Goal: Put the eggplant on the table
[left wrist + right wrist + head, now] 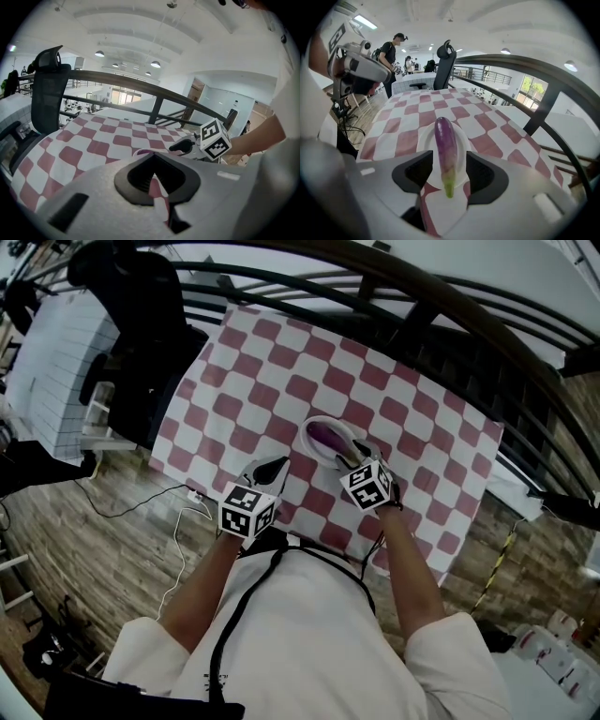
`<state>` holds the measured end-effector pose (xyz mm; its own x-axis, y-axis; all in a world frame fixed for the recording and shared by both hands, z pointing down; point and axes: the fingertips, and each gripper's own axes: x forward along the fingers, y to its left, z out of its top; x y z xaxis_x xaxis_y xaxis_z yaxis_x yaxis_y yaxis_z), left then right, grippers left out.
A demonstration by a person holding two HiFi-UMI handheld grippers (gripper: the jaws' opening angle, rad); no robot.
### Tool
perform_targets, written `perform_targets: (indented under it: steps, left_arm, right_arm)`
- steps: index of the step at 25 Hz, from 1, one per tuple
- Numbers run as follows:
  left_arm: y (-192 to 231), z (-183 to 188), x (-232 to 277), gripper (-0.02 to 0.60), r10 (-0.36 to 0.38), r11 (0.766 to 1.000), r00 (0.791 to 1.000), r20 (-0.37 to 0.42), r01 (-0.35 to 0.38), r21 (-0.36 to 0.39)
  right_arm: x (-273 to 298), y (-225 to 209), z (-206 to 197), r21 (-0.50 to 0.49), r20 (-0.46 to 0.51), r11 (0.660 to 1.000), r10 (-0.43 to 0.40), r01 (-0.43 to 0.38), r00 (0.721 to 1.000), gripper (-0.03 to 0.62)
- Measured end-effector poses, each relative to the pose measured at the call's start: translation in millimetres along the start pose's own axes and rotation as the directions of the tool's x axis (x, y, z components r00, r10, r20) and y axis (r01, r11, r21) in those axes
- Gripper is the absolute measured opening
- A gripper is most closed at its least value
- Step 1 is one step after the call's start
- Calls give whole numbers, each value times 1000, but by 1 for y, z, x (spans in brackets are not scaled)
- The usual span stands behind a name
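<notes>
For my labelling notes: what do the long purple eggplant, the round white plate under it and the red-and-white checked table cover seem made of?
Long purple eggplant: smooth glossy skin; real or plastic, unclear. Round white plate: plain, even white; plastic or ceramic, unclear. Red-and-white checked table cover: probably cloth; it hangs over the edge.

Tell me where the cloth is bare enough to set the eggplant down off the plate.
Bare checkered cloth lies left of the plate toward the office chair, beyond it up to the railing, and right toward the table's edge. The near side is crowded: left tongs, and right tongs open around the eggplant.
</notes>
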<state>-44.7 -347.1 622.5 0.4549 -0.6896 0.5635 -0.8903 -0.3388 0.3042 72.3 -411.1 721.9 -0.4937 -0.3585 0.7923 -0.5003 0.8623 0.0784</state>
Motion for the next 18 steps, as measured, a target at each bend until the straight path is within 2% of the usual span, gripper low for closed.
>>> perform_targets:
  steps: [7, 18]
  left_arm:
    - [-7, 13, -7, 5, -39, 999, 999, 24, 38, 32]
    - [-32, 35, -21, 5, -136, 987, 989, 64, 129, 101]
  right_arm:
    - [-46, -2, 15, 160, 118, 985, -76, 57, 990, 167]
    - [-120, 6, 21, 367, 228, 923, -214, 120, 950, 57]
